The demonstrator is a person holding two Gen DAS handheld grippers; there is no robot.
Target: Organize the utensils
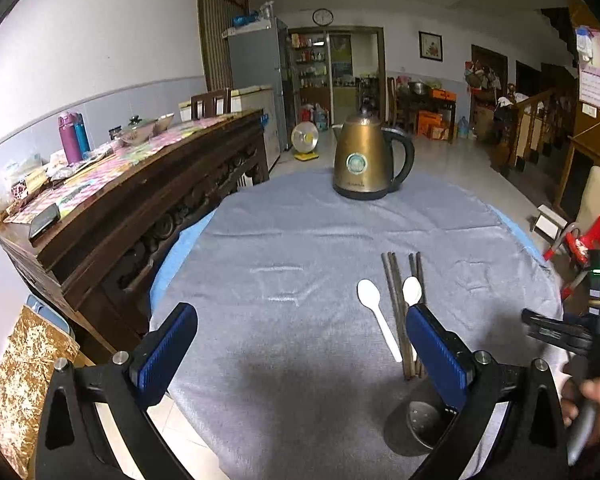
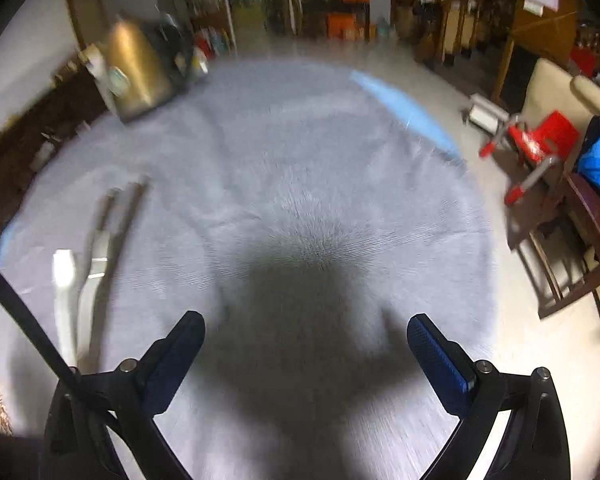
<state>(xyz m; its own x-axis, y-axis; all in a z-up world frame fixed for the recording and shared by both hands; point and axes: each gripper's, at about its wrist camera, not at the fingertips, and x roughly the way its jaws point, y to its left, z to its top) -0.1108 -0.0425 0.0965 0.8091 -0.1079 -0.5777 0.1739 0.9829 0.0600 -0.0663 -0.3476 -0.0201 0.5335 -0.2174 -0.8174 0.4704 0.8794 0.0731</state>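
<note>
Utensils lie in the lower right of the left wrist view, on the round table under a grey cloth (image 1: 300, 240): two pairs of dark wooden chopsticks (image 1: 396, 300) run lengthwise away from the camera, their far tips pointing toward the bronze-coloured electric kettle (image 1: 364, 160) at the upper centre. A white plastic spoon (image 1: 376, 314) lies just left of them, bowl at the far end, handle slanting toward the lower right. A second white plastic spoon (image 1: 412, 290) sits between the chopstick pairs, its handle hidden behind a finger. A dark perforated metal holder cup (image 1: 416, 428) stands near the bottom edge, partly covered by the same finger.

Left gripper (image 1: 300, 350) hovers over bare cloth with its blue-padded fingers (image 1: 164, 356) spread wide, holding nothing. Right gripper (image 2: 304, 360) is likewise spread wide and empty above its own shadow; that view is blurred, with the utensils smeared at its lower left. A hand (image 1: 592, 400) grips the right tool at the right edge.
</note>
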